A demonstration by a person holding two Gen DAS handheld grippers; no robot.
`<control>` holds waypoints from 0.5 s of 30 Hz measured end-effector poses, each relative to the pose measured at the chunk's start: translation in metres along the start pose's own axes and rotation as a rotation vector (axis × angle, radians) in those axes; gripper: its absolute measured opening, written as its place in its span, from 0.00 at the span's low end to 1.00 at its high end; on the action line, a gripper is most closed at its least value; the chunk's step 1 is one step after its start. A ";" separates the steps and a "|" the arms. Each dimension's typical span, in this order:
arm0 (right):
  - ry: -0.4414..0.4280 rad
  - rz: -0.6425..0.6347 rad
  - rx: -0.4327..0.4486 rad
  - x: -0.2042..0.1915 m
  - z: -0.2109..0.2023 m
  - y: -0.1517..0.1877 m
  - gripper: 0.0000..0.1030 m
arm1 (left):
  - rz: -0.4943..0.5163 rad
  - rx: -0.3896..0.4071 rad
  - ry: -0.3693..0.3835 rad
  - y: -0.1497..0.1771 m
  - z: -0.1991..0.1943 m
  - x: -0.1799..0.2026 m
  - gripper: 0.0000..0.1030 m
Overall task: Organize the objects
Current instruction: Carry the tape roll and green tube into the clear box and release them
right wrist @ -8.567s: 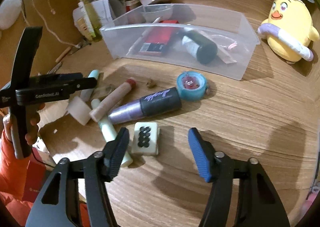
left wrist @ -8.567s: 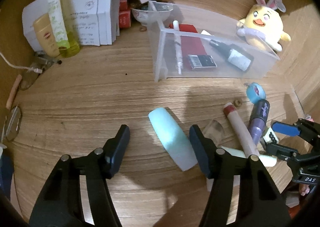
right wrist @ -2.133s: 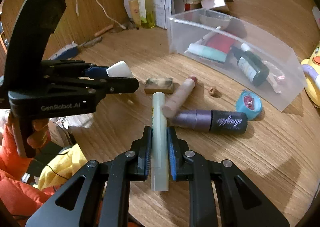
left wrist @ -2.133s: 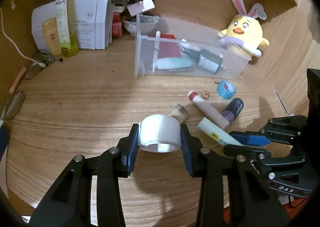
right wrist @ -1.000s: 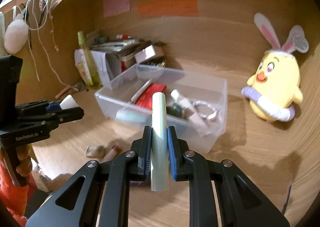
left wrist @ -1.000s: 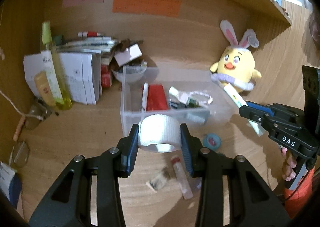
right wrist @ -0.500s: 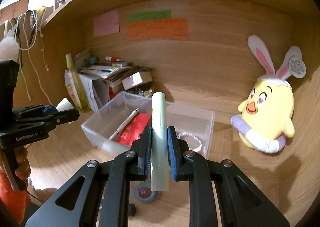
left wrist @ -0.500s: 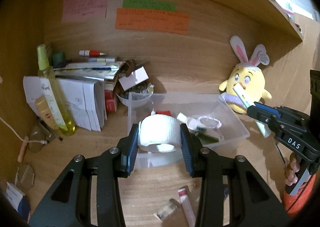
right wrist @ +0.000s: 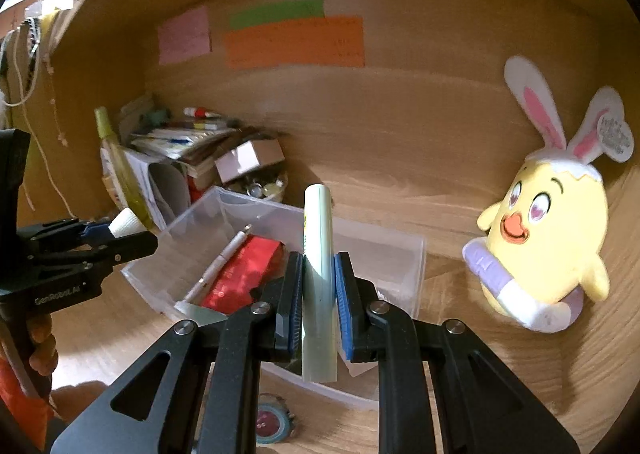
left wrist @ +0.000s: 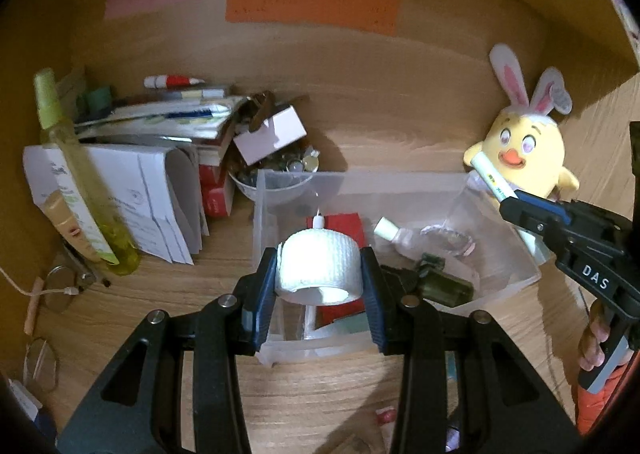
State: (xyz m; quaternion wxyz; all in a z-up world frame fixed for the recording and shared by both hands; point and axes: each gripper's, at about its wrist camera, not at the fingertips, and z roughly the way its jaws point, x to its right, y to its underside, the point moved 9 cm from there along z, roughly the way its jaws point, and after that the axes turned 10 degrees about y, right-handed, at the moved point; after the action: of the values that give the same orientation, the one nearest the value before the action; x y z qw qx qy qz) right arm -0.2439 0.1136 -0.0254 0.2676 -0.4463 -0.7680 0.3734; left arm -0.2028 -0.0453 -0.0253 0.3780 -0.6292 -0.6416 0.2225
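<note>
left gripper [left wrist: 320,286] "GenRobot.AI": clamps white tape roll [left wrist: 319,272] | right gripper [right wrist: 318,294] "DAS": clamps pale-green tube [right wrist: 319,274]

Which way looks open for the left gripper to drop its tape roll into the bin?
Probably from above: the bin has no lid, and the left gripper holds the tape roll over its near end.

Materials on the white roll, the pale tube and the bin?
Roll: looks like woven cloth or gauze tape, matte, with a fine weave texture on its face and a smooth inner core.
Tube: likely plastic, pale green, with a smooth, slightly glossy surface and printed text.
Bin: clear plastic, thin-walled and slightly frosted; its contents show through.
</note>
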 end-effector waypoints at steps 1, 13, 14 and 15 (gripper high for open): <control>0.003 0.004 -0.012 0.001 0.005 0.002 0.14 | 0.007 -0.008 -0.004 0.001 0.004 -0.001 0.38; 0.024 0.026 -0.139 0.011 0.052 0.028 0.14 | 0.002 -0.065 0.017 0.008 0.035 -0.008 0.38; 0.025 0.026 -0.144 0.011 0.054 0.029 0.14 | 0.002 -0.065 0.022 0.008 0.036 -0.007 0.38; 0.025 0.025 -0.151 0.011 0.056 0.030 0.14 | 0.003 -0.065 0.028 0.008 0.036 -0.006 0.38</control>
State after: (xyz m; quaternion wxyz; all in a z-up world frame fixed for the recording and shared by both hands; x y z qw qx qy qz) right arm -0.2759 0.1139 -0.0811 0.2382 -0.4796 -0.7848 0.3121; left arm -0.2256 -0.0437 -0.0549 0.3659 -0.6451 -0.6423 0.1935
